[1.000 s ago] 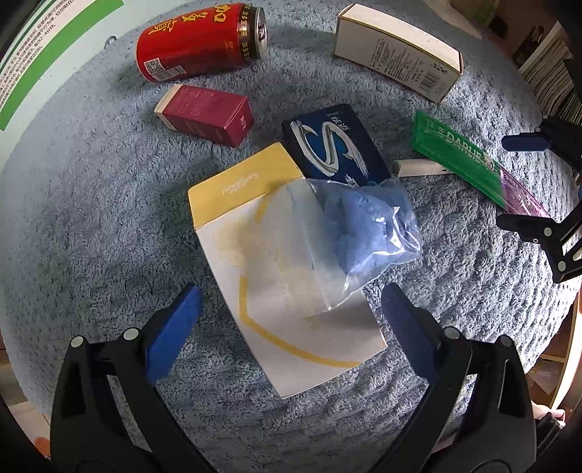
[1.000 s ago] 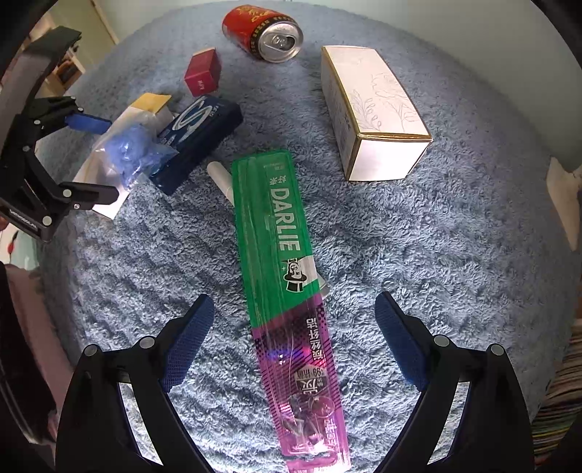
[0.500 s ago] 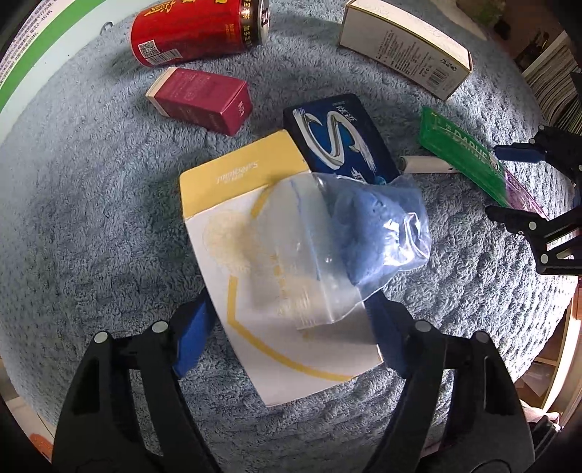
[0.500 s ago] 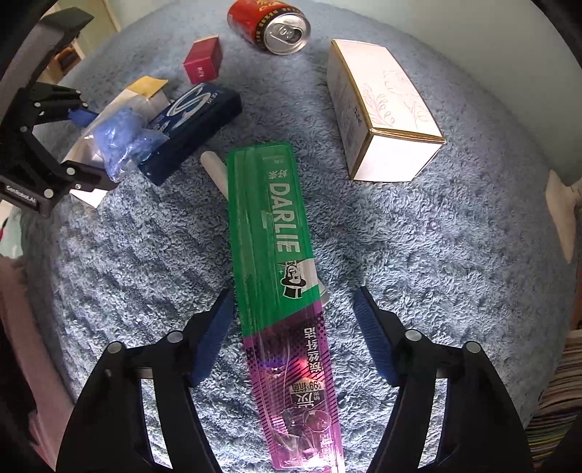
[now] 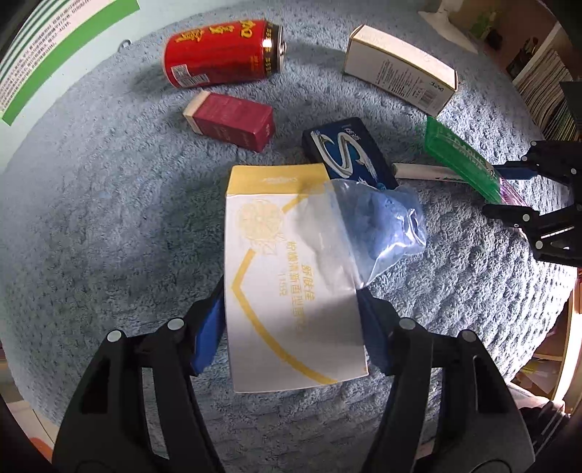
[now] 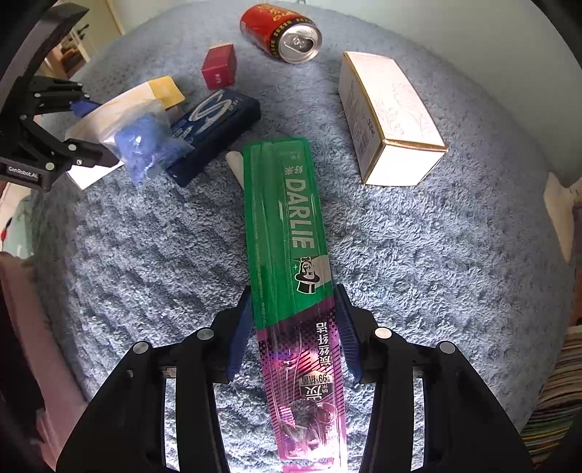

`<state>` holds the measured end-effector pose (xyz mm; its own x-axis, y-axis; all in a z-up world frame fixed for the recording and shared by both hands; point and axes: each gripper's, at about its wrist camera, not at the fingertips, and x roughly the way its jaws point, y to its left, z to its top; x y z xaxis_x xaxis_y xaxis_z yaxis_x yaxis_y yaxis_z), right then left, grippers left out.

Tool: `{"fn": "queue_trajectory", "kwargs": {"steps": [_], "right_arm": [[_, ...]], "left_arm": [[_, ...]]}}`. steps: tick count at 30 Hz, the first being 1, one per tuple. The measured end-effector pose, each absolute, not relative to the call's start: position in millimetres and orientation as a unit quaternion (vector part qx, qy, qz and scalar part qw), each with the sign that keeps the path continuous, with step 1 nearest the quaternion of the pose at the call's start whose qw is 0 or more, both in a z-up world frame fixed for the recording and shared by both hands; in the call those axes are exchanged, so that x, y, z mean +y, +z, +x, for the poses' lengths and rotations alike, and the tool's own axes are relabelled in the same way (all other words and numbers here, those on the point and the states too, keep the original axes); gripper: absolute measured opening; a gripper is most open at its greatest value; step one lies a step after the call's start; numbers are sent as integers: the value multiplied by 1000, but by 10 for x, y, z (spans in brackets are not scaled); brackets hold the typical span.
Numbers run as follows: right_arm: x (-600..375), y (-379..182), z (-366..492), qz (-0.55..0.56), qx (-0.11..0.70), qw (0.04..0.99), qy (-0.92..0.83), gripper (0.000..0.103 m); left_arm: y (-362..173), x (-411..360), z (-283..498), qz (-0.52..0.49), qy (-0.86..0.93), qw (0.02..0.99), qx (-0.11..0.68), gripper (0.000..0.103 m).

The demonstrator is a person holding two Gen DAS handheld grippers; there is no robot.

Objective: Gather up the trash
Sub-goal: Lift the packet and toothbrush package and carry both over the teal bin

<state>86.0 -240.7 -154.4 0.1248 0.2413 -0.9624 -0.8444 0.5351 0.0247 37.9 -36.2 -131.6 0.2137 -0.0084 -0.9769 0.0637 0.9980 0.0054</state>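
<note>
At the bottom of the left wrist view, the left gripper (image 5: 293, 316) is closing its jaws on the white and yellow box (image 5: 291, 276); the blue pads are already touching both long sides of it, so I judge it as grasped. A clear plastic bag (image 5: 378, 233) with something blue inside is lying across the upper right corner of this box and could slide off when it is lifted. At the bottom of the right wrist view, the right gripper (image 6: 294, 327) is also closing, around the green and purple toothbrush package (image 6: 291, 254); the left pad is touching its edge, while the right pad seems to be still a little apart. The step in hand is the pick-up of two pieces of trash at once. Next, both hands need to finish squeezing and lift straight up from the blue towel (image 6: 145, 254). Farther up, a dark blue gum pack (image 6: 218, 134), a small red box (image 6: 219, 67), a white carton (image 6: 389, 116) and a red can (image 6: 282, 31) are waiting for collecting. No trash bin is showing in either view.
</note>
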Motion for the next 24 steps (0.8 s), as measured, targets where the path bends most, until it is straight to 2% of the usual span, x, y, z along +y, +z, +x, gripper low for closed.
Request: {"fn": "queue_trajectory", "kwargs": {"steps": [24], "right_arm": [[-2690,-632,531,-221,504,756,353,43]], "left_arm": [[-674,-368,192,62,-41,823,563,62]]}}
